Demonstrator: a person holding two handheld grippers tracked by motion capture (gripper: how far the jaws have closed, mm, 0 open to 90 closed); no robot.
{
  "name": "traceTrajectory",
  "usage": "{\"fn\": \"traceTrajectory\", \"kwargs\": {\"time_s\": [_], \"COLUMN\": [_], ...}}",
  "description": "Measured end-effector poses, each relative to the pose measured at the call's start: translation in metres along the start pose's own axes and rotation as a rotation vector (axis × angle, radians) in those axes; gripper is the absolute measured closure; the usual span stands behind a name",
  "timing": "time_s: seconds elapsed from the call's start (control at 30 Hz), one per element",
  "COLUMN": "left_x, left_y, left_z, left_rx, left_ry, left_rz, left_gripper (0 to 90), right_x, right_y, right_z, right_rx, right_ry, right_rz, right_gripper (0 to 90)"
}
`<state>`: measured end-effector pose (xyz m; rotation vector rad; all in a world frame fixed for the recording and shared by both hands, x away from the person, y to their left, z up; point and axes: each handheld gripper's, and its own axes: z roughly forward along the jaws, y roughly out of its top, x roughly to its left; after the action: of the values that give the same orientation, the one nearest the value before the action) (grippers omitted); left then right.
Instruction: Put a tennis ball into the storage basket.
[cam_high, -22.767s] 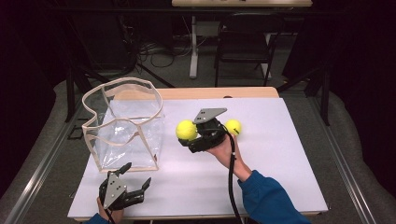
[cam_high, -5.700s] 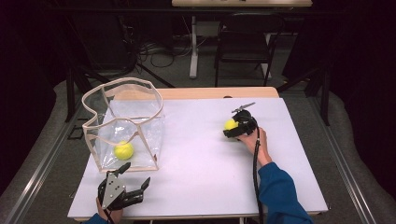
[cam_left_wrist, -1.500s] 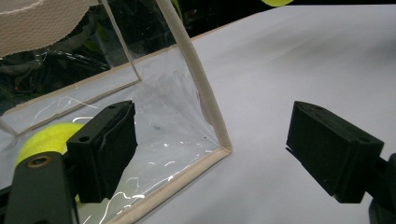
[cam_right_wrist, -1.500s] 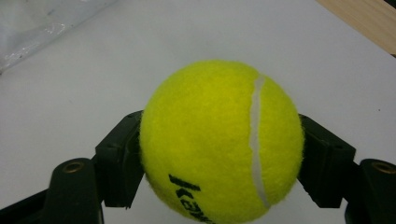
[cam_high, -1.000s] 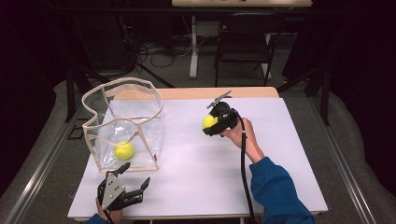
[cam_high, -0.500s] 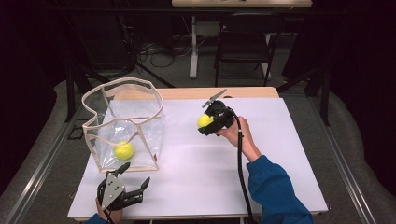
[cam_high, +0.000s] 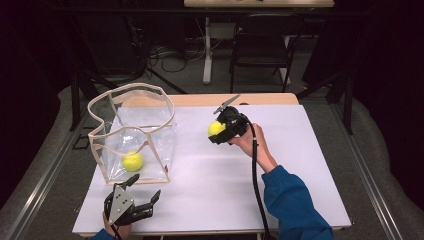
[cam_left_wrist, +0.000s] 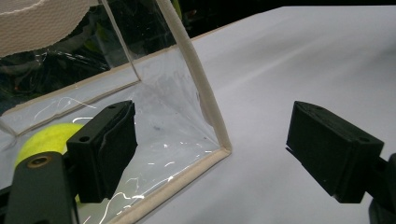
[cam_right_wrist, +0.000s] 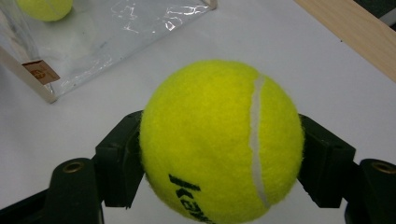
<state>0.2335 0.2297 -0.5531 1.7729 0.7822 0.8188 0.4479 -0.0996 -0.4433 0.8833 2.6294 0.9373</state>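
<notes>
The right gripper (cam_high: 218, 131) held a yellow tennis ball (cam_high: 216, 128) clear of the white table (cam_high: 300, 165), off to the right of the clear bag (cam_high: 132, 132) and apart from it. In the right gripper view its two black jaws pressed on opposite sides of that ball (cam_right_wrist: 222, 140), one at each flank, with the ball's white seam running down its right half and some dark lettering low on its front. The table top lay beneath the ball, and the bag's near corner (cam_right_wrist: 42, 84), with a small brown label on its trim, sat up and to the left of it.

A second tennis ball (cam_high: 132, 161) lay inside the clear bag, on its floor toward the front wall. The bag stood upright with its cream-trimmed mouth open at the top.

The left gripper (cam_high: 131, 204) rested low, just in front of the bag's front edge. In the left gripper view its jaws stood wide apart with nothing between the pads (cam_left_wrist: 109, 147); the bag's cream-edged corner (cam_left_wrist: 223, 148) rose in the gap, closer to the left jaw. The ball in the bag (cam_left_wrist: 44, 140) showed through the clear wall behind that jaw. Whether that jaw touched the bag's wall was hard to say from this angle; it looked just short of it.

The person's blue sleeve (cam_high: 292, 200) reached in from the bottom, to the right of the bag.
</notes>
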Motion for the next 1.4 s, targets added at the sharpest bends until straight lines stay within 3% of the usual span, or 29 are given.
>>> {"fn": "traceTrajectory", "kwargs": {"time_s": [1.4], "left_x": [0.000], "left_y": [0.000], "left_z": [-0.001], "left_rx": [-0.001], "left_ry": [0.001], "left_rz": [0.000], "left_gripper": [15.9], "right_x": [0.013], "right_y": [0.021], "right_z": [-0.012], "right_rx": [-0.083], "right_ry": [0.027], "right_rz": [-0.020], "right_gripper": [26.3]}}
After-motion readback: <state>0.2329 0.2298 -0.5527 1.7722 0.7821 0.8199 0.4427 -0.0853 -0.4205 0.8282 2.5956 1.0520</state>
